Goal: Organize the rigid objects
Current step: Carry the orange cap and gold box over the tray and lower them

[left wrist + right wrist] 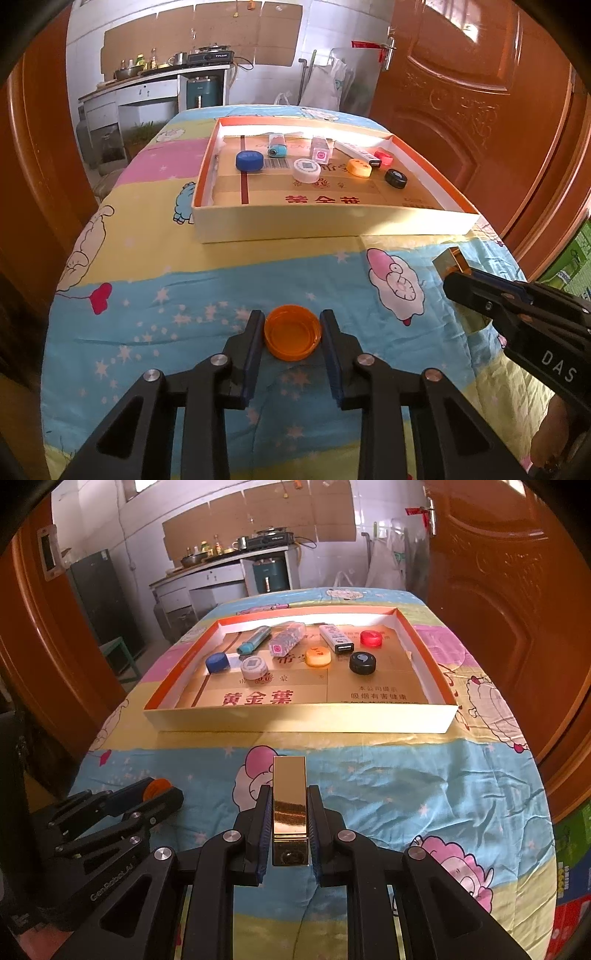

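Observation:
An orange bottle cap [291, 338] lies open side up on the cartoon-print cloth, and my left gripper [291, 318] is shut on it, one pad against each side. My right gripper [289, 792] is shut on a shiny gold rectangular block [289, 775] that sticks out forward past the fingertips. In the left wrist view the right gripper [455, 285] and the gold block [447, 260] appear at the right. In the right wrist view the left gripper [164, 794] sits at the lower left, with the orange cap [157, 787] partly hidden by it. A shallow cardboard tray [332, 223] lies beyond both.
The tray [295, 722] holds a blue cap [249, 160], a white cap [306, 170], an orange cap [359, 167], a black cap [396, 178], a red cap [371, 638], two lighters and a USB adapter [337, 638]. A wooden door [480, 92] stands to the right. The cloth drops off at both sides.

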`<state>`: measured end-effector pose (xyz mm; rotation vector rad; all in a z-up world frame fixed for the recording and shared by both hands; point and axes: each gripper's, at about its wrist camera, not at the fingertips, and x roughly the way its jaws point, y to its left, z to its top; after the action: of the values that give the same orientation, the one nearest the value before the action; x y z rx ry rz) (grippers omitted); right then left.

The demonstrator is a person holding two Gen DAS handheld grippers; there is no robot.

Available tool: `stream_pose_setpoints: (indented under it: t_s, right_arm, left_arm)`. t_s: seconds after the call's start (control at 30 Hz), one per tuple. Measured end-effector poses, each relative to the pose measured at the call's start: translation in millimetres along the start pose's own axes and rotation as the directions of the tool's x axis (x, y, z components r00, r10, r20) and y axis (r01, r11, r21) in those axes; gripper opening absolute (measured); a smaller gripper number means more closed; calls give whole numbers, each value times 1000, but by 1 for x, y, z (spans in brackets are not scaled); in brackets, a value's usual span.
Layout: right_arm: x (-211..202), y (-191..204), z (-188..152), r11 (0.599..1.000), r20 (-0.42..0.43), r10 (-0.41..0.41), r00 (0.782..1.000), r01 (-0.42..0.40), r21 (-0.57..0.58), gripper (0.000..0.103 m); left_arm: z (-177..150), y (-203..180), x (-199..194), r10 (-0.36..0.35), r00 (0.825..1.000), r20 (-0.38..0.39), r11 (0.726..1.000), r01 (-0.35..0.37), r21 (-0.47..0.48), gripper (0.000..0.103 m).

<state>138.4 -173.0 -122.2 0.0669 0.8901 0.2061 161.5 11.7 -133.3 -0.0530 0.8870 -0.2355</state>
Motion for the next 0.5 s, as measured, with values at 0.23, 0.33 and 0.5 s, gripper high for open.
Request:
stream_pose_setpoints:
  t_s: [0.23,0.33,0.5]
  right_arm:
    - [-8,-3,3,1000,21,4,1000,-4,5,18]
    - [-13,-5,6,1000,31,7,999,-7,8,18]
    - [-22,-8,13,1000,52,7,999,-8,6,18]
  left_arm:
    - [8,-6,-19,-11,999,41,1000,10,11,31]
    - [15,-9,-27,-15,998,58,1000,14,19,31]
    - [31,-16,-39,-24,995,96,1000,22,22,31]
